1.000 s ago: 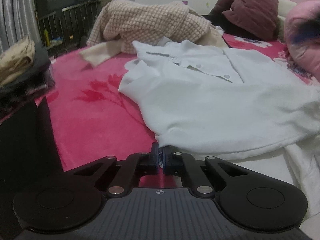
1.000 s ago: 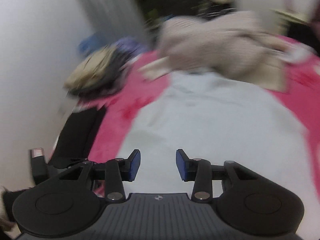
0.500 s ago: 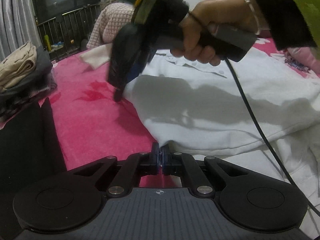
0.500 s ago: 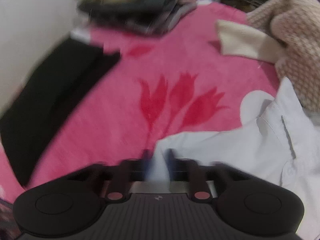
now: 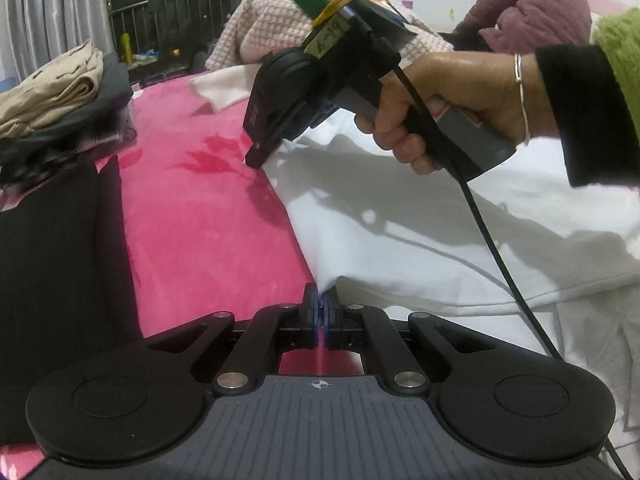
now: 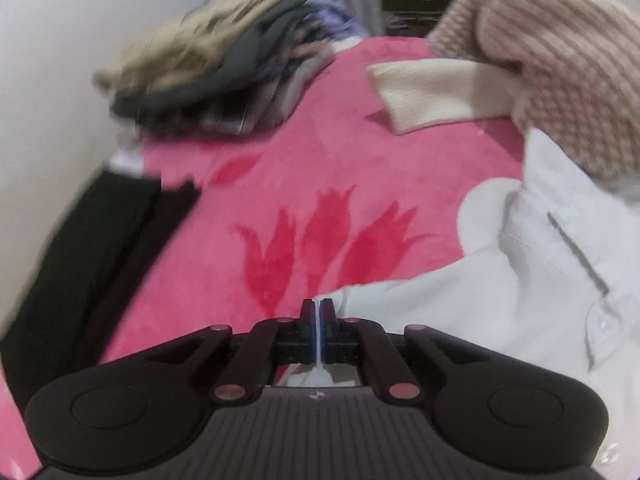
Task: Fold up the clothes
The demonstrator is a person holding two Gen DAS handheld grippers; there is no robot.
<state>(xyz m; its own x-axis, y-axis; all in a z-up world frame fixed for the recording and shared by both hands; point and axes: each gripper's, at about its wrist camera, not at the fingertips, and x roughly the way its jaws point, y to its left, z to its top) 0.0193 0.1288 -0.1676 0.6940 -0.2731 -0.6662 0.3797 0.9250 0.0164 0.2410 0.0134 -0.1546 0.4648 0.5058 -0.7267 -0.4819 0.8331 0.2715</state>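
Your left gripper (image 5: 319,306) was squeezed tight on the near edge of the white shirt (image 5: 420,216), which lay on the pink blanket (image 5: 208,232). Your right gripper (image 6: 318,308) pinched its far corner.

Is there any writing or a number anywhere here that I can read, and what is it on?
Handwritten tag on the right tool: about "6-19", uncertain, seen at a slant.
Red and white sticker on its handle: half hidden by the hand, unreadable.
Nothing else legible.
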